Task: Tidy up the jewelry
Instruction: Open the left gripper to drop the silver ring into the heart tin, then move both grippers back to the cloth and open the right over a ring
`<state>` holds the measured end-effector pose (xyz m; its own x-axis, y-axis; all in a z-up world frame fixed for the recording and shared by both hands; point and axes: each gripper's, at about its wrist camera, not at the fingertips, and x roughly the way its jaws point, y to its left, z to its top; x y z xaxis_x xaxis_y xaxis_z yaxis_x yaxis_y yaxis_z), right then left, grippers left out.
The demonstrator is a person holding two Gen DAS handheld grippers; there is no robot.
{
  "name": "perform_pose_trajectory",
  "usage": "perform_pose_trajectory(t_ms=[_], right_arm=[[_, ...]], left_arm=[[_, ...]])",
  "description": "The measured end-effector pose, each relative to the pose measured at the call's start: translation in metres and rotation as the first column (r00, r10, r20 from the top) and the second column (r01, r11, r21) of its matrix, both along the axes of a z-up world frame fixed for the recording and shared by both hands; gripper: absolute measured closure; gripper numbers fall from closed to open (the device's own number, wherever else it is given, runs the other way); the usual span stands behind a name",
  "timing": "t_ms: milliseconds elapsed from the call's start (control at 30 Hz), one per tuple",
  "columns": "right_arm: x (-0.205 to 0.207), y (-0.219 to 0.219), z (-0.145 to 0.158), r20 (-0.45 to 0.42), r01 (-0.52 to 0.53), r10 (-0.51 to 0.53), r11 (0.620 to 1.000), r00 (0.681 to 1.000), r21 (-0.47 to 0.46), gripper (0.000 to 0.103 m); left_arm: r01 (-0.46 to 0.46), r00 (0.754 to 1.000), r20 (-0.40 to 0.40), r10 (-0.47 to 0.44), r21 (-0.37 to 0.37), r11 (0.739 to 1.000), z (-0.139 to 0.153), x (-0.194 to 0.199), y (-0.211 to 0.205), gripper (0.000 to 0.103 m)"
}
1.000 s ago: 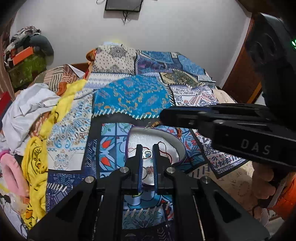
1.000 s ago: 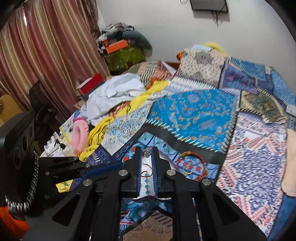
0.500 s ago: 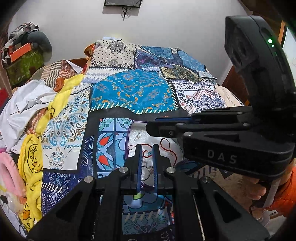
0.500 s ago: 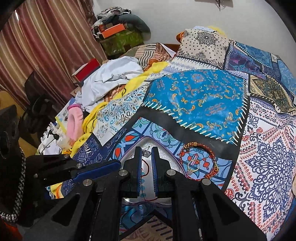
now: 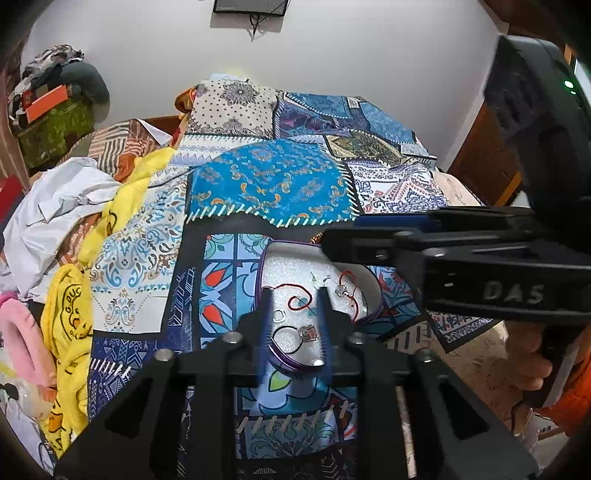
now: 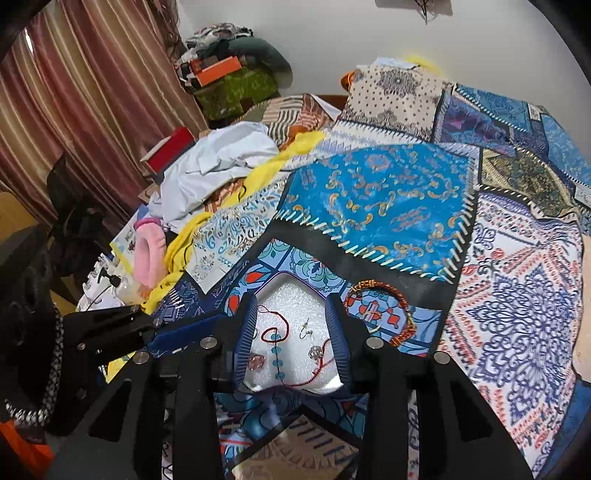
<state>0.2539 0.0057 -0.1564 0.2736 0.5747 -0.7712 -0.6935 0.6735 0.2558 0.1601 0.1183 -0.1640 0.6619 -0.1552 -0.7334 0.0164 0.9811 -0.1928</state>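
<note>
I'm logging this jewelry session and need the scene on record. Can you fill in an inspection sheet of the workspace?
Surface: patchwork bedspread over a bed.
Job's things: white tray holding a red cord necklace, a ring and small earrings; beaded bracelet lies on the bedspread beside the tray.
Clutter: white cloth, yellow cloth, pink slipper.
Grippers: left gripper and right gripper both open, empty, over the tray.
Cables: one hangs from the wall screen.
Surroundings: striped curtain, white wall.
</note>
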Motion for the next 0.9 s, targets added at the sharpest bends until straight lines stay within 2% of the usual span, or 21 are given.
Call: perform_pose_trajectory(t_ms=[333, 600, 733, 900], right_arm=[[-0.016, -0.048, 0.043, 0.103, 0.049, -0.055, 0.997, 0.993, 0.065, 0.068], [-0.032, -0.111, 0.076, 0.247, 0.161, -0.168, 0.986, 0.954, 0.048, 0.065], [-0.034, -0.144, 0.077, 0.255, 0.223, -0.225, 0.974, 0.940, 0.036, 0.063], [-0.032, -0.174, 0.061, 0.223, 0.282, -0.274, 0.959, 0.935, -0.002, 0.063]], left_arm=[[-0.013, 0.998, 0.068, 0.010, 0.042, 0.999, 0.029, -0.013, -0.013, 0.061], [0.038, 0.994, 0.104, -0.043, 0.049, 0.998, 0.050, -0.014, -0.043, 0.057], [0.075, 0.991, 0.105, -0.079, 0.039, 0.996, 0.054, -0.010, -0.065, 0.055], [0.129, 0.989, 0.072, -0.130, 0.012, 0.992, 0.048, -0.002, -0.092, 0.055]])
